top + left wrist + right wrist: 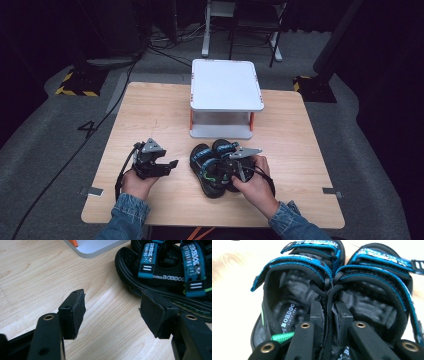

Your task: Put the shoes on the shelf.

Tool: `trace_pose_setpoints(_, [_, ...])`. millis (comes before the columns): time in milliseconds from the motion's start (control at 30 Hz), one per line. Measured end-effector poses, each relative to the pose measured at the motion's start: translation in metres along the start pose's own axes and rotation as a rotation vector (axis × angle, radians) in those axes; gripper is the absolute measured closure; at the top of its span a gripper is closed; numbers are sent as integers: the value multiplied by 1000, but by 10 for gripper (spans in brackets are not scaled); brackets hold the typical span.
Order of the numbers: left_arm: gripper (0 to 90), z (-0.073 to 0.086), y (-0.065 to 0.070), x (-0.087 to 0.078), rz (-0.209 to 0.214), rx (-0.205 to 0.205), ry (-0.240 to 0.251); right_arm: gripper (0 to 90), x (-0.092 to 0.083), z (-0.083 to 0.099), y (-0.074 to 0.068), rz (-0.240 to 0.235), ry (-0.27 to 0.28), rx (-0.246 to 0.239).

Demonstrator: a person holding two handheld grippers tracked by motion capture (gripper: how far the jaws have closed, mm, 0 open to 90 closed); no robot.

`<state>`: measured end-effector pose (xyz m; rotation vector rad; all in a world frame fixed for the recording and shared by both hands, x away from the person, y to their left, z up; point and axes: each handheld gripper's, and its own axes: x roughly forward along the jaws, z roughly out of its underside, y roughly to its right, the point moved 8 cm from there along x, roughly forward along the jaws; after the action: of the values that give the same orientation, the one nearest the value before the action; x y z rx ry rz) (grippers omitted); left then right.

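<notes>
I find my right gripper fingers clamped on both sandals' adjoining heel straps; my left gripper fingers stand apart over the surface.

Both forearms wore blue denim sleeves with turned cuffs. Each hand held a black gripper: the left gripper and the right gripper each carried a grey three-cornered plate on top, brass-ringed screws behind the jaws, and a trailing black cable.
</notes>
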<state>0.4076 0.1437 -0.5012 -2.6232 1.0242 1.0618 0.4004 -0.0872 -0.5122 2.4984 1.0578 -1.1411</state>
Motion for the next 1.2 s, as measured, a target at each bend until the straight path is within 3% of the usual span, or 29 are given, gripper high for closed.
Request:
trace_pose_setpoints(200, [374,-1,-1,0,2,-6,3,812,-1,-2,-1,12,2,-7])
trace_pose_setpoints(367, [374,-2,-2,1,3,-9,9,812,-9,-17,8,26,46,15])
trace_pose_setpoints(600, [374,-6,-2,3,8,2,7,811,-8,-48,37,105,91,62])
trace_pose_setpoints(700, [375,-6,-2,5,9,5,5,811,2,-65,54,148,107,92])
trace_pose_setpoints(767, [375,-7,-2,5,11,5,8,810,5,-69,58,161,111,97])
trace_pose_setpoints(867, [374,-8,-2,5,16,2,13,810,23,-83,73,208,123,115])
trace_pose_setpoints(1200, [375,-8,-2,6,25,4,13,810,51,-101,98,296,161,154])
